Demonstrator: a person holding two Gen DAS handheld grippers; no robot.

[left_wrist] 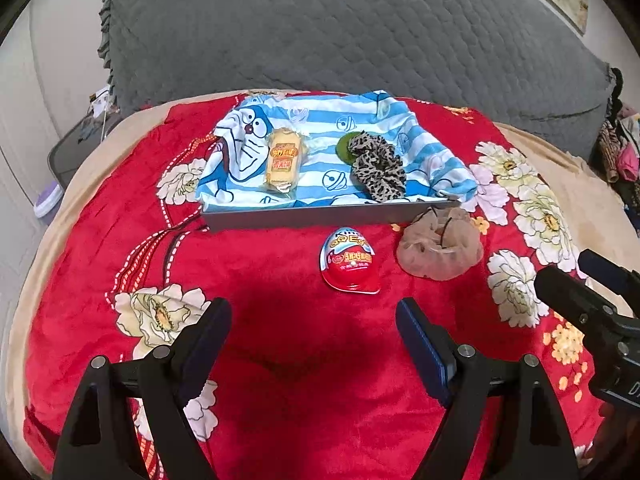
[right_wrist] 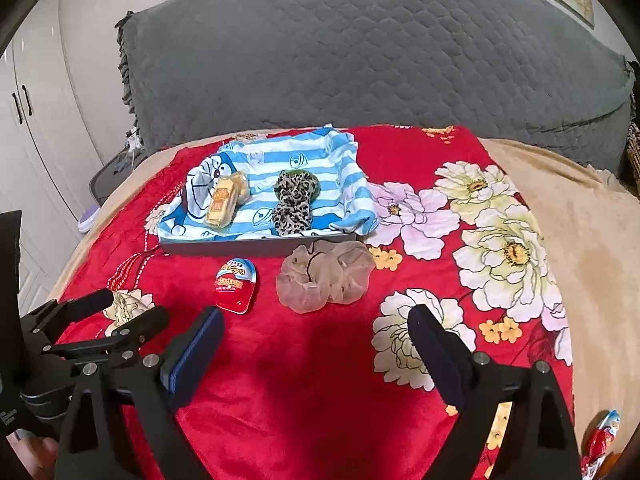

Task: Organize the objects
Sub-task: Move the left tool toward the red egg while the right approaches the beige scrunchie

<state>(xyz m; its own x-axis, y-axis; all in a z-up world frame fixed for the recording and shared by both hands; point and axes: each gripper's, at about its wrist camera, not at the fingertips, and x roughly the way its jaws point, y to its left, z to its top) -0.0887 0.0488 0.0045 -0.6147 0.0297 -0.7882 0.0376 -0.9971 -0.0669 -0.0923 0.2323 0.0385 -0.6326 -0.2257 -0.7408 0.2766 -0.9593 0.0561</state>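
a plush red floral blanket (left_wrist: 280,320) covers the bed. on it, the glossy egg-shaped candy (left_wrist: 350,261) lies just near of a shallow grey tray (left_wrist: 320,215) lined with striped cartoon cloth (left_wrist: 320,152); a sheer beige scrunchie (left_wrist: 440,246) lies to its right. the left gripper (left_wrist: 314,322) and right gripper (right_wrist: 316,334) tilt downward, jaws wide, holding nothing. the tray holds a wrapped yellow cake (left_wrist: 283,160) and a leopard scrunchie (left_wrist: 376,168).

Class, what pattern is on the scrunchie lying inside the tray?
Leopard print, tan with dark spots, on the scrunchie; the left wrist view shows it best.
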